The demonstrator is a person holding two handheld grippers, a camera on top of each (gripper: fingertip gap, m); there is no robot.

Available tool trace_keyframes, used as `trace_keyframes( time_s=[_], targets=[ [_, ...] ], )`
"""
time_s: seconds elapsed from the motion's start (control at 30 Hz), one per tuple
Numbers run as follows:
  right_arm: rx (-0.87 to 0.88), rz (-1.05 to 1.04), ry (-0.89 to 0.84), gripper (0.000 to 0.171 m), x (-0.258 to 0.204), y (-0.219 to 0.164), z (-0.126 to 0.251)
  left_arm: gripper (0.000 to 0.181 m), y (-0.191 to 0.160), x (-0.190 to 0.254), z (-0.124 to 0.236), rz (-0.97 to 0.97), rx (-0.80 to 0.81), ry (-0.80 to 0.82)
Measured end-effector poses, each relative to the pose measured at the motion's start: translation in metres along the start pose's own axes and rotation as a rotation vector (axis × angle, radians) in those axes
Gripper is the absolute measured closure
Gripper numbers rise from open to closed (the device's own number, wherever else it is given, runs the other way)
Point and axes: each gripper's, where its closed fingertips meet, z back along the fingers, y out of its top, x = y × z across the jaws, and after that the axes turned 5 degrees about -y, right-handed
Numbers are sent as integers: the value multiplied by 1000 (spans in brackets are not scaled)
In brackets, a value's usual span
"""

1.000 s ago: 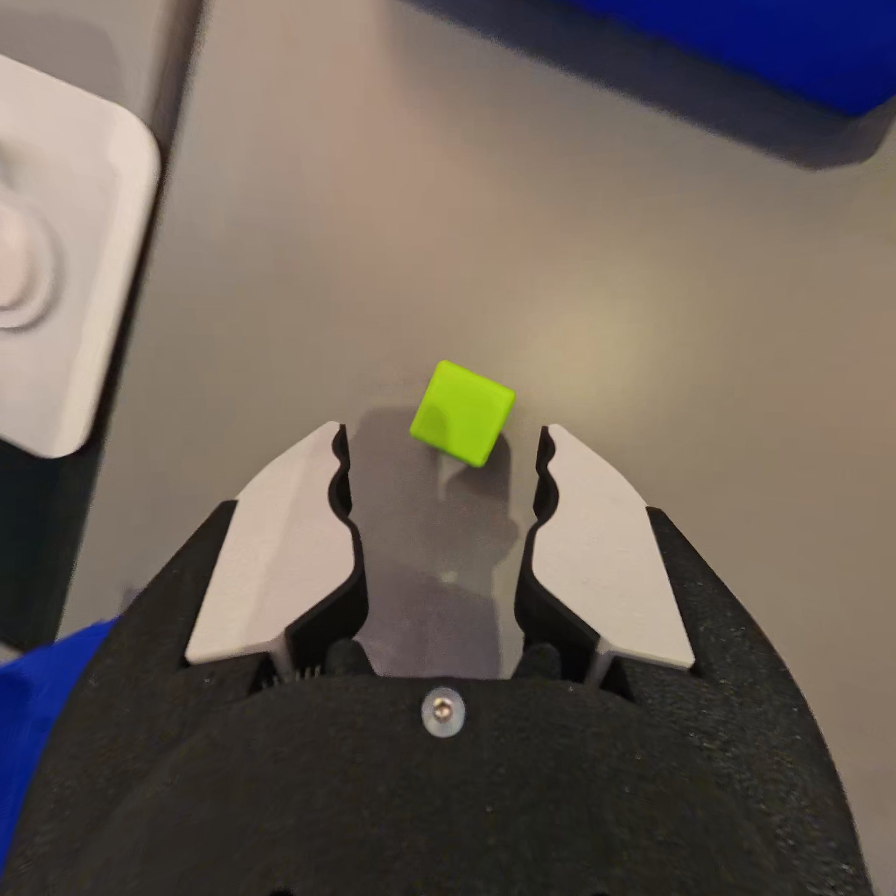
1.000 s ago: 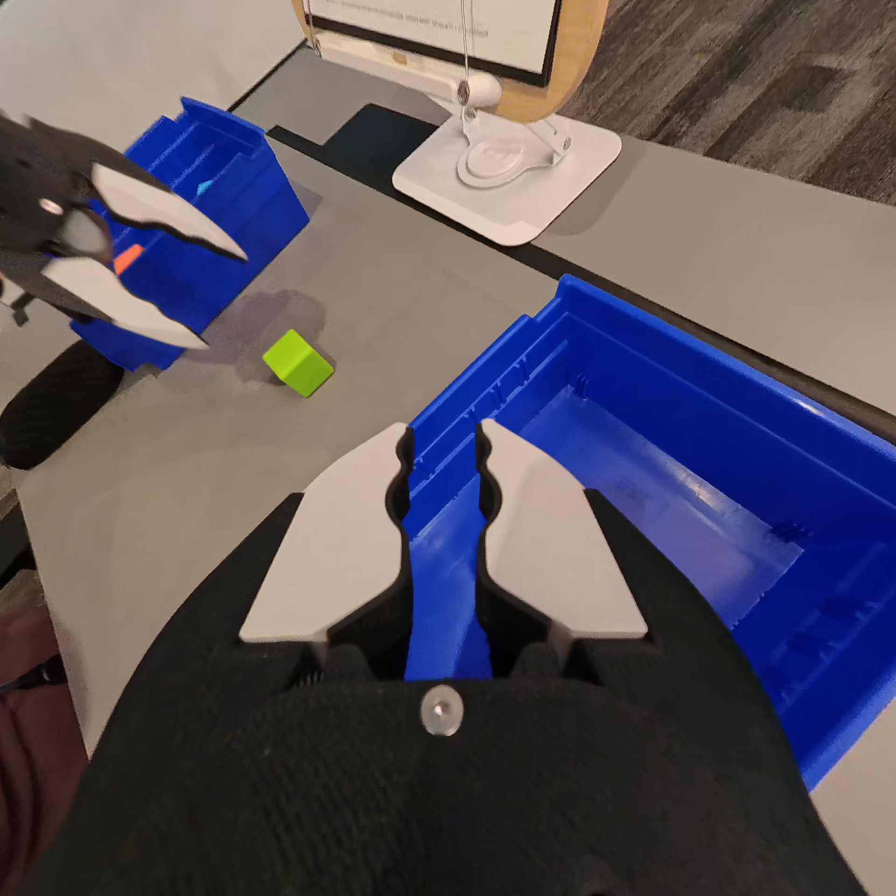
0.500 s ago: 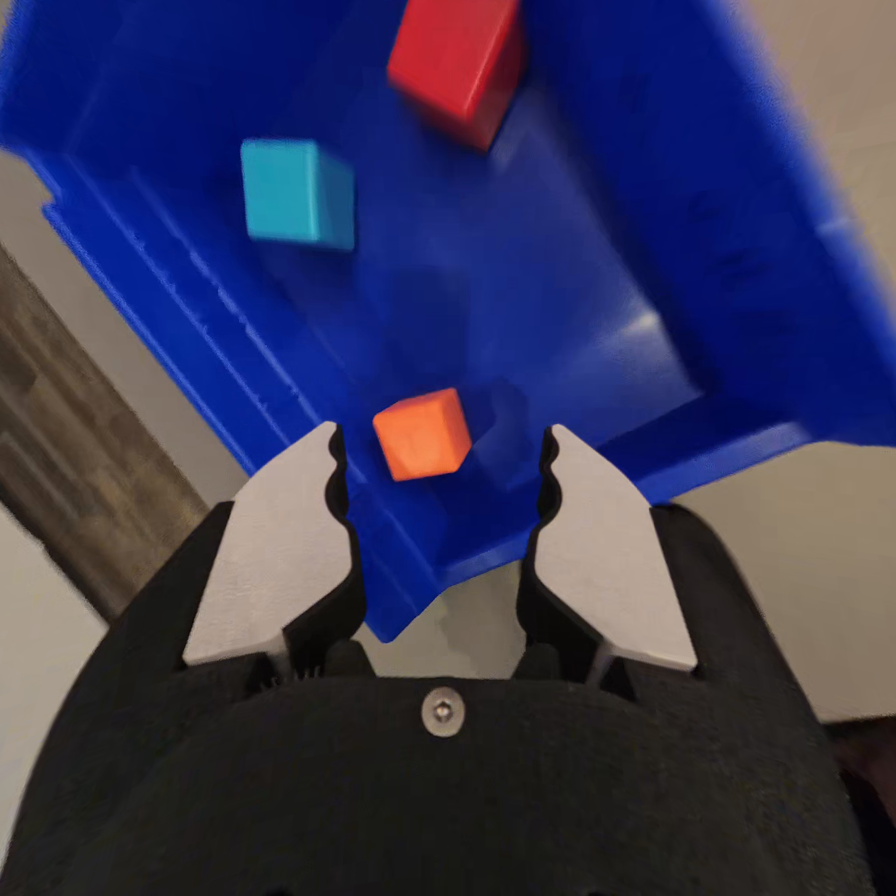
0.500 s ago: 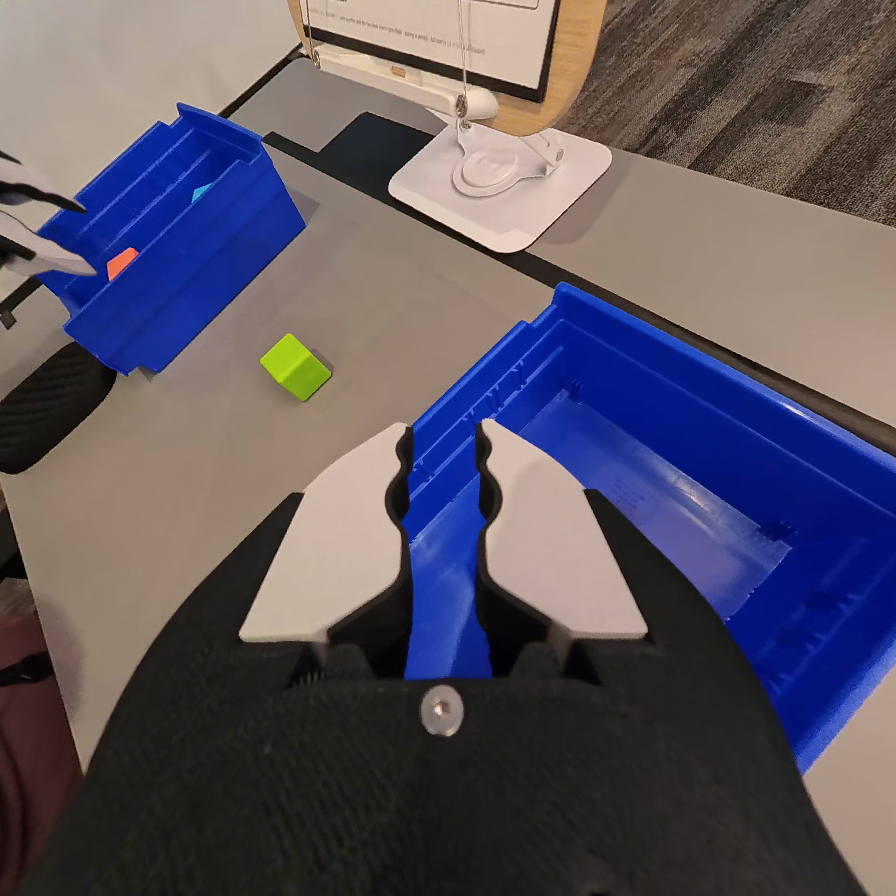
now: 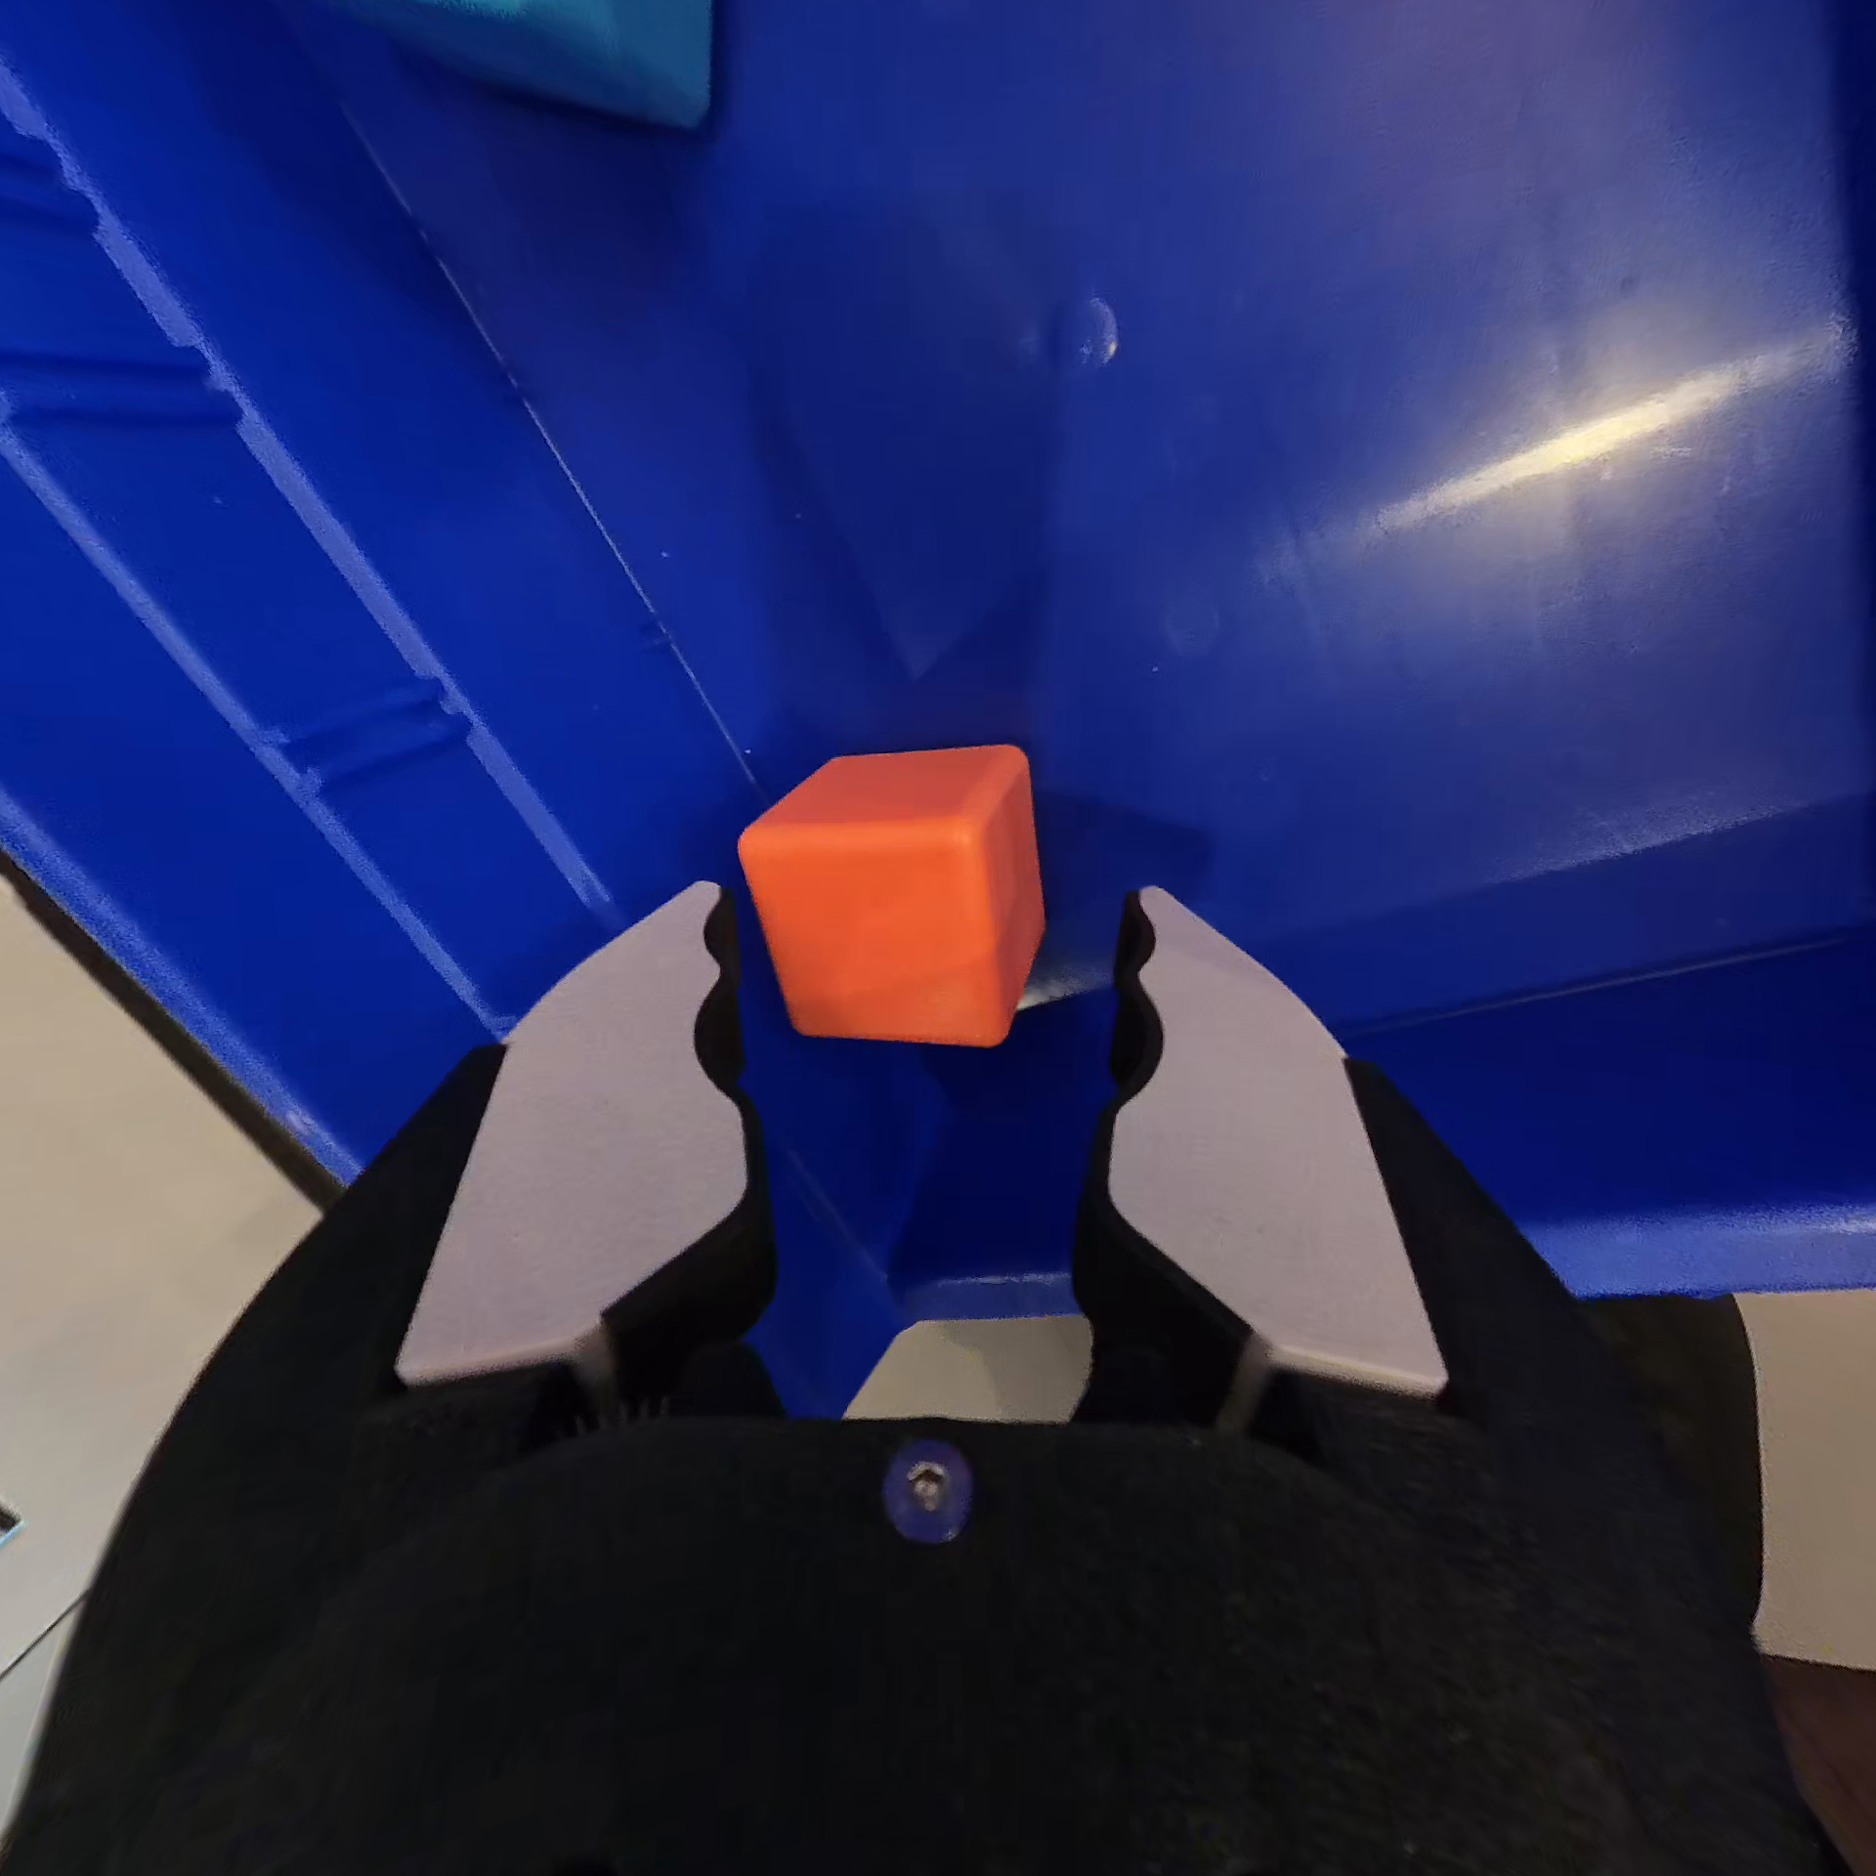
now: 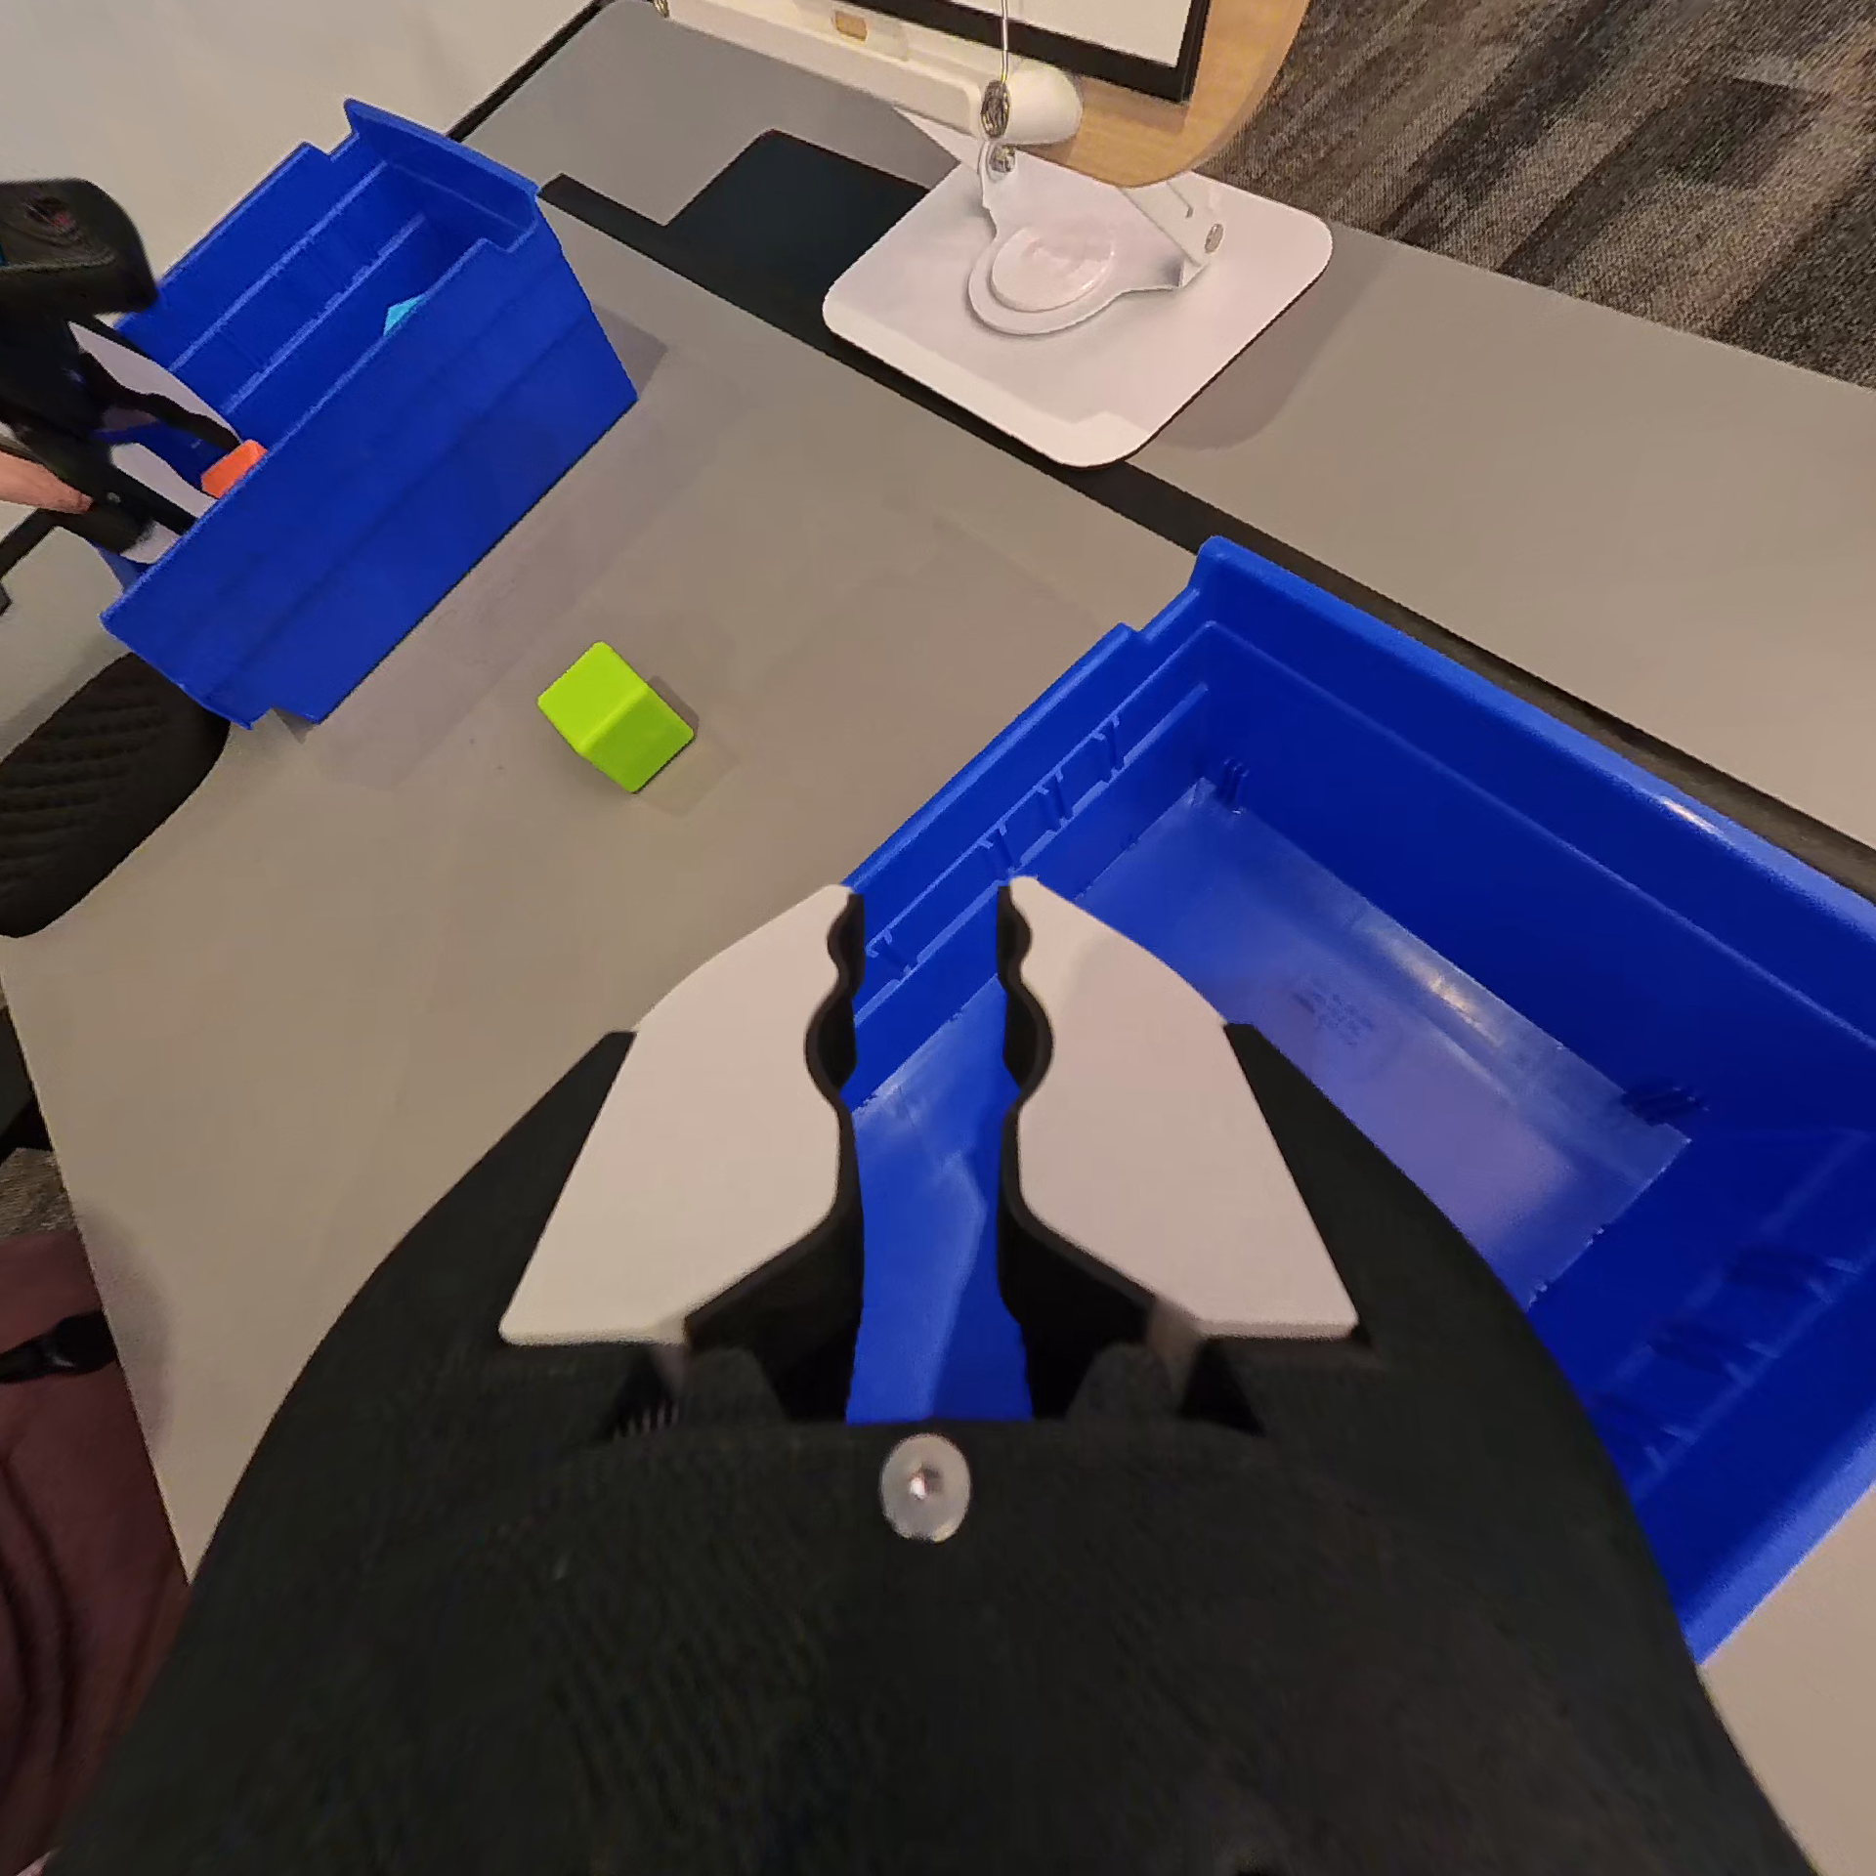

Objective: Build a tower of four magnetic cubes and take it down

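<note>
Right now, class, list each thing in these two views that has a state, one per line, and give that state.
left hand-held gripper: open, fingers either side of the orange cube, not closed on it
right hand-held gripper: narrowly open, holding nothing
orange cube: resting in the far blue bin
green cube: alone on the grey table, nothing stacked
teal cube: in the far bin
near blue bin: empty
</note>
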Motion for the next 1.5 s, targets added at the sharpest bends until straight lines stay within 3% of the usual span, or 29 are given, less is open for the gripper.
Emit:
trace_keyframes(
  time_s=[0.07, 0.2, 0.4, 0.5, 0.73, 0.87, 0.97, 1.1, 1.2, 1.37, 1.5],
  targets=[
    [-5, -2, 0, 145, 1, -1, 0, 110, -1, -1, -2, -3, -21, 18],
    [-5, -3, 5, 145, 1, -1, 0, 129, -1, -5, -1, -39, -24, 64],
    [-20, 4, 5, 145, 1, -3, -2, 131, 3, 13, 5, -104, 30, -40],
    [-30, 8, 2, 145, 1, -4, -4, 115, -1, 10, 1, -126, -1, -28],
    [-49, 14, 2, 144, 0, -7, -5, 128, 4, 10, -3, -155, -3, -29],
    [-60, 9, -3, 144, 3, -9, -7, 129, 17, 0, 25, -165, 72, 36],
    [-60, 8, -10, 145, 4, -8, -6, 129, 38, 4, 77, -190, 197, 54],
    [-56, 19, -17, 145, 3, -5, -6, 129, 87, 60, 156, -381, 410, -6],
    [-54, 34, -16, 145, 0, -3, -5, 130, 124, 123, 182, -596, 504, -40],
    [-43, 41, -21, 145, 2, -5, -2, 130, 169, 202, 171, -872, 523, -78],
    [-12, 16, -6, 145, 4, -5, 4, 130, 185, 225, 129, -1009, 348, -69]
  ],
)
